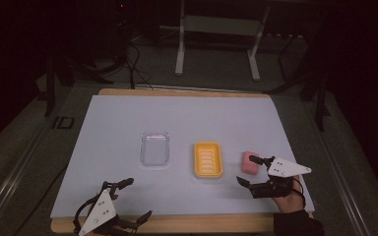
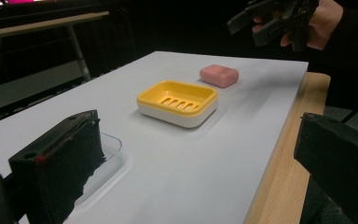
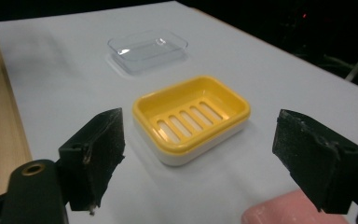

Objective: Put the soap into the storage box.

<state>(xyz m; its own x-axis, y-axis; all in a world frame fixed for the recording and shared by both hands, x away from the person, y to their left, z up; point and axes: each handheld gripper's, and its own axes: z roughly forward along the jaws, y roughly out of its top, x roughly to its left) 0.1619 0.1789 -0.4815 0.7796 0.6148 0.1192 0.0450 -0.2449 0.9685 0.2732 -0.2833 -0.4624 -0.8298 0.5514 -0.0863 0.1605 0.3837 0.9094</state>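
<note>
A pink bar of soap (image 1: 249,162) lies on the white sheet right of a yellow soap dish (image 1: 208,159) with a slotted insert. My right gripper (image 1: 246,170) stands open just beside the soap, its far jaw at the soap's near edge, holding nothing. In the right gripper view the soap (image 3: 279,212) sits under the right jaw and the dish (image 3: 191,119) lies ahead between the jaws. My left gripper (image 1: 138,198) rests open and empty at the table's front left. Its own view faces the dish (image 2: 177,102) and the soap (image 2: 219,75).
A clear plastic tray (image 1: 155,149) sits left of the dish, also by the left jaw (image 2: 105,163). The white sheet (image 1: 177,118) covers a wooden table whose edge (image 1: 177,223) shows in front. Dark floor, cables and a stand's legs (image 1: 179,59) lie beyond.
</note>
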